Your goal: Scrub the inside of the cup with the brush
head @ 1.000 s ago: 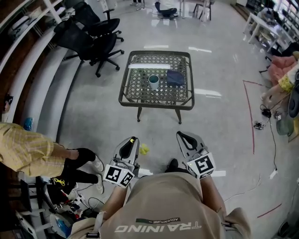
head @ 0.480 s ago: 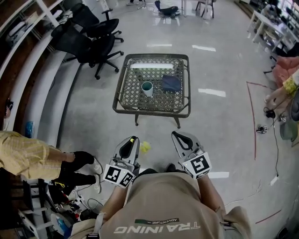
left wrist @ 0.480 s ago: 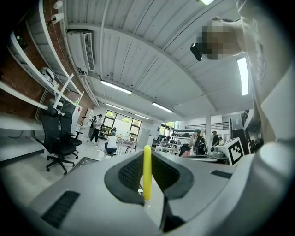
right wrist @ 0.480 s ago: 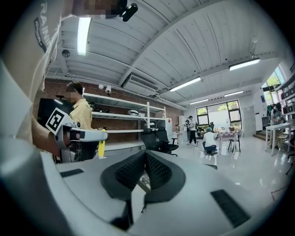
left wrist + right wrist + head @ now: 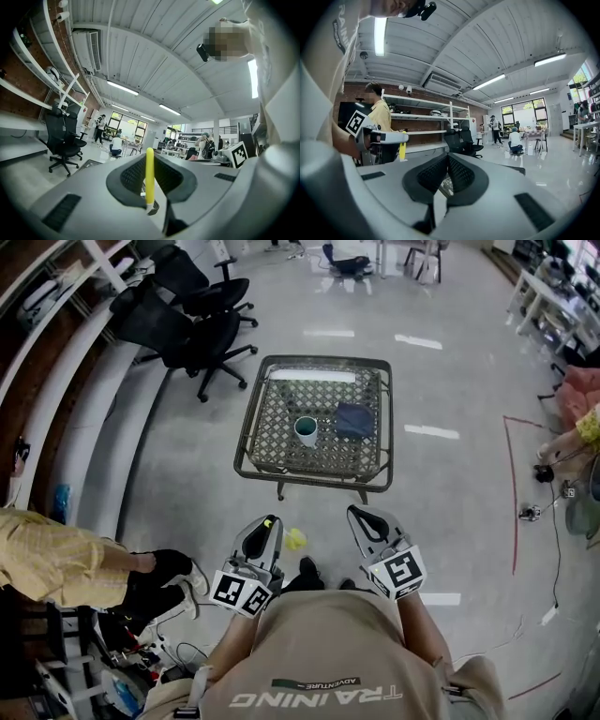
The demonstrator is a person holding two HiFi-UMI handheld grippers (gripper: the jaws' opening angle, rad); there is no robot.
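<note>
- Head view: the scrubbing looks not yet begun. The cup (image 5: 307, 430) stands upright on the lattice table (image 5: 309, 478), well apart from both grippers, which are low in front of the person's body.
- A folded dark blue cloth (image 5: 354, 420) lies just beside the cup. The cup's inside looks pale, and it is too small to tell whether anything is in it.
- The left gripper (image 5: 266, 523) carries the brush (image 5: 294, 540), whose yellow-green end sticks out sideways over the floor. The right gripper (image 5: 365, 514) carries nothing.
- Left gripper view: the jaws are clamped narrowly on the brush's yellow handle (image 5: 149, 176), which stands upright between them. The cup does not show here.
- Right gripper view: the jaws are pressed together with nothing between them. The left gripper (image 5: 377, 137) shows at the left with the yellow brush (image 5: 402, 151) hanging from it.
- What is left, as I judge it, is the whole job: reach the table, steady the cup, put the brush inside and scrub.
</note>
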